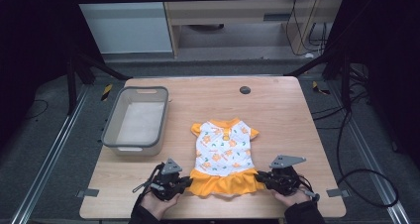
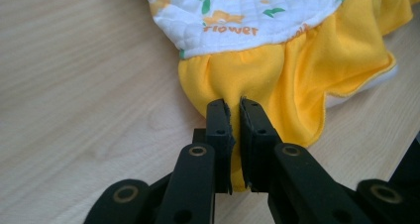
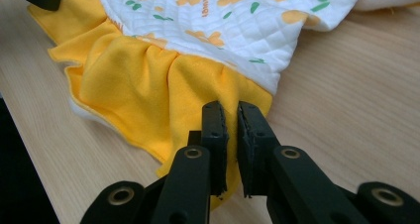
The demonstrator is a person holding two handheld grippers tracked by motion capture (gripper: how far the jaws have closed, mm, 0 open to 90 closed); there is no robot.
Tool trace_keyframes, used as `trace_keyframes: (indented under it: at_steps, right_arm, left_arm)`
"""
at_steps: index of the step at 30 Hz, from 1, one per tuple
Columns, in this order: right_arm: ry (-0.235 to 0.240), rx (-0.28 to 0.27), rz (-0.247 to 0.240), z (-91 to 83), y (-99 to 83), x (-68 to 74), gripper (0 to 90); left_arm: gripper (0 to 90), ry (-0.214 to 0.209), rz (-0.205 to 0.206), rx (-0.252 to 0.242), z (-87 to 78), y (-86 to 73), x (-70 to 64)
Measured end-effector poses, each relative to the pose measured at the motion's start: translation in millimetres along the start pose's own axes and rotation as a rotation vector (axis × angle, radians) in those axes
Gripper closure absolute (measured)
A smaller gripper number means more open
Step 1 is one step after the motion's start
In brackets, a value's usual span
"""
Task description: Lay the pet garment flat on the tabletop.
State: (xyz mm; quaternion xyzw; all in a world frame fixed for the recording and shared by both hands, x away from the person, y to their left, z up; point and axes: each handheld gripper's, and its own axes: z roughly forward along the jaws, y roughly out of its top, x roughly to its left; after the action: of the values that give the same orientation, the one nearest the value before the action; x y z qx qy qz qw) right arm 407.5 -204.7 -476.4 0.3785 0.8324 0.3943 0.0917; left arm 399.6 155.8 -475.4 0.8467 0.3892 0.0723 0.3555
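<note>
Bin (image 1: 134,143) at desk's (image 1: 277,110) left edge. Dress (image 1: 224,157) lies flat near front edge. Left gripper (image 1: 184,182) and right gripper (image 1: 261,177) pinch the 2 hem corners. Risk: thin bites slipping off the frill when lifted.

White dress (image 1: 222,149) with orange flowers, yellow skirt, grey bin (image 1: 134,121), light wood table (image 1: 277,110)
</note>
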Motion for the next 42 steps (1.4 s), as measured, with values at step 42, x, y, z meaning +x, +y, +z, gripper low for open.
trace_keyframes:
  at_steps: [42]
  right_arm:
    - [-0.024,0.017,-0.062,33.7,-0.5,12.3,90.0]
  left_arm:
    - [86.3,-0.019,0.104,-0.036,44.4,15.8,-22.3]
